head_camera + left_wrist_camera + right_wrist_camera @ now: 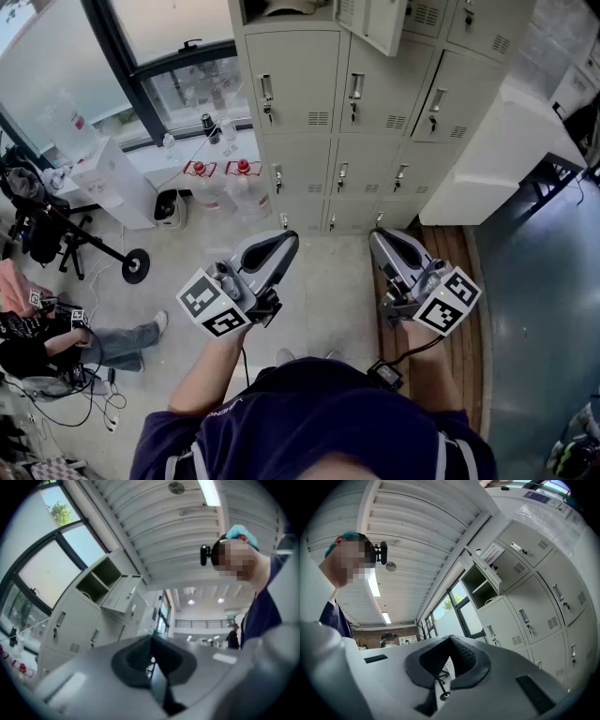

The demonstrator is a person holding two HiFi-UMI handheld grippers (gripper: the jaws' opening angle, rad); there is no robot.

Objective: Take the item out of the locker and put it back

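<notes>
Grey metal lockers [375,122] are seen ahead of both grippers and well apart from them. One upper compartment [281,11] is open, with its door [375,23] hung out toward the right. A pale item [292,7] is glimpsed inside at the top edge of the head view; its shape and long axis cannot be made out.

The left gripper [284,240] and the right gripper [378,236] are held low and side by side, pointed toward the lockers. In each gripper view the jaws are pressed together with nothing between them, so both are clenched and empty.

The item is judged to lie forward and well above the fingers, more nearly in line with the left gripper, while the door is on the right gripper's side. A long upward reach is judged to be needed, with the jaws parted first.
</notes>
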